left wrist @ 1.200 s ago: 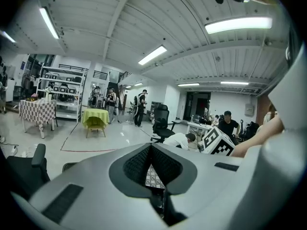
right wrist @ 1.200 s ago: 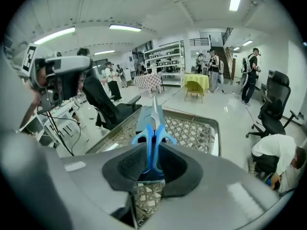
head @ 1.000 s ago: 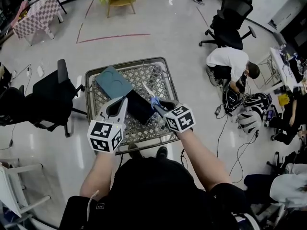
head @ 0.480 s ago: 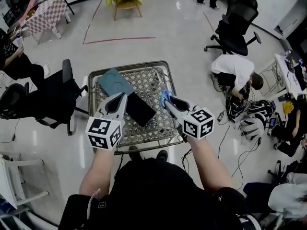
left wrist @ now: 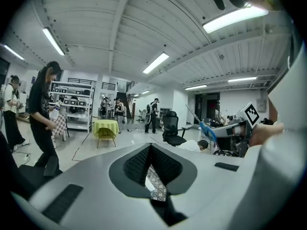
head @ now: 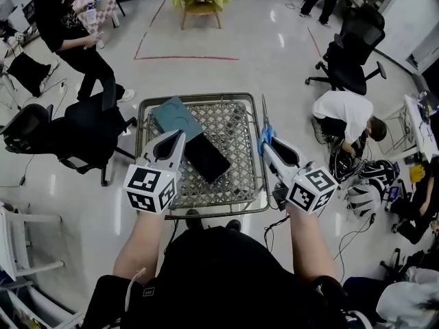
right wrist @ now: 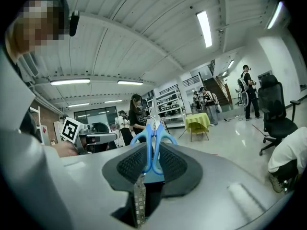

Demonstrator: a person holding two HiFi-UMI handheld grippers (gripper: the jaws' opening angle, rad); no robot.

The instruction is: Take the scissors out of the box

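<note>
Blue-handled metal scissors (head: 263, 123) clamped by handles in right gripper (head: 267, 141), held level beside right rim of wire-mesh metal table (head: 233, 122), clear of black open box (head: 204, 157). Left gripper (head: 176, 138) closed, empty, near box. Glossy pale floor (head: 274, 53), black office chair (head: 89, 132) alongside. Right gripper view alone shows pads (right wrist: 127, 164) pinching handle loops.

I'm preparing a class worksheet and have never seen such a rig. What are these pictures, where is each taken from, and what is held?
A person holds two-jawed tongs in each hand; the marked cubes are part of them. One picture looks down from a head camera; the other two come from cameras on the tongs. Below is a mesh cart with a dark box and teal lid. The right tongs grip blue-handled scissors, held high. The left tongs are shut, empty.
</note>
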